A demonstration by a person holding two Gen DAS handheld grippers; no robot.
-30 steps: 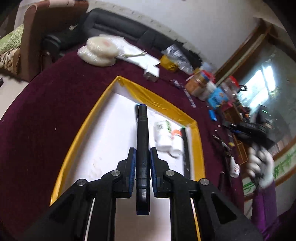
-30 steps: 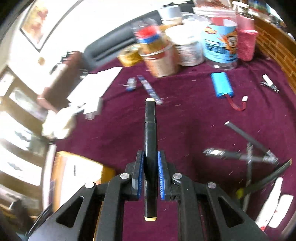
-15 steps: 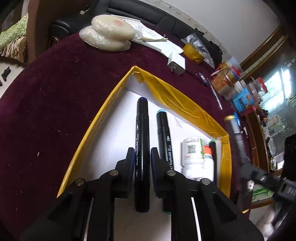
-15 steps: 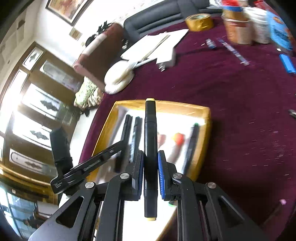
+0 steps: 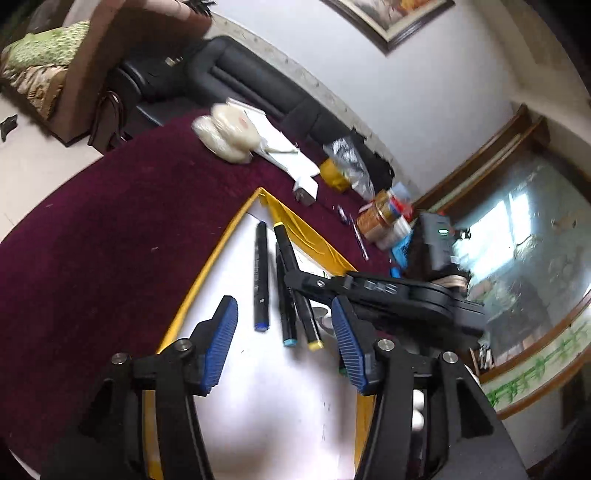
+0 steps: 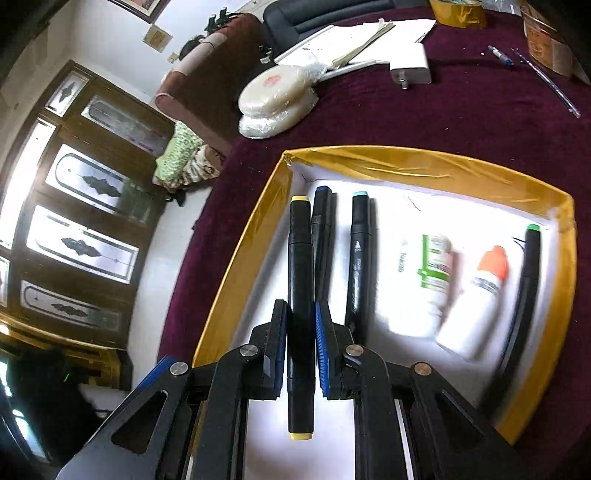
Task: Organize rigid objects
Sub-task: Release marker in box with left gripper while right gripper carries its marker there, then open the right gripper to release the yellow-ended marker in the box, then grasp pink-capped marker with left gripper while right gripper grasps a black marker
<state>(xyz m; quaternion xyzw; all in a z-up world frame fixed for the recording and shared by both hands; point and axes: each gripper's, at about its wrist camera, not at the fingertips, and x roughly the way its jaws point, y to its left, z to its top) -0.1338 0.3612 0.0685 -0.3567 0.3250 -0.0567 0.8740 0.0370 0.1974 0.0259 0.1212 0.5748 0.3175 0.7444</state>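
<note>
We see the yellow-capped marker (image 6: 301, 295) clamped between the blue pads of the right tongs (image 6: 301, 332), its long axis running from 6 to 12 o'clock in the right wrist view, held over the white floor of the yellow-rimmed tray (image 6: 436, 162). In the left wrist view the same marker (image 5: 295, 284) slants above the tray's inside, with the right tongs (image 5: 306, 284) closed around its middle.

At 1 o'clock of the held marker lies the blue-capped marker (image 6: 323, 236), partly hidden behind it, and further toward 3 o'clock the teal-capped marker (image 6: 358, 258), both flat on the tray floor. Next toward 3 o'clock come a white bottle with a green label (image 6: 428, 280), a white bottle with an orange cap (image 6: 476, 302) (both blurred) and a green-capped marker (image 6: 524, 295) along the tray's wall at 3 o'clock.

The left tongs (image 5: 284, 347) stand wide apart and grip nothing; between their pads we see the blue-capped marker (image 5: 261, 277) and the teal-capped marker (image 5: 284, 302) lying side by side on the tray (image 5: 199, 280).

The tray sits on the counter (image 6: 461, 110), which is covered in dark maroon cloth. Toward 12 o'clock, beyond the tray, lie a white charger (image 6: 410, 64), papers (image 6: 351, 40) and two wrapped pale round cakes (image 6: 277, 99), stacked; a roll of yellow tape (image 6: 458, 11) is at the far edge.
</note>
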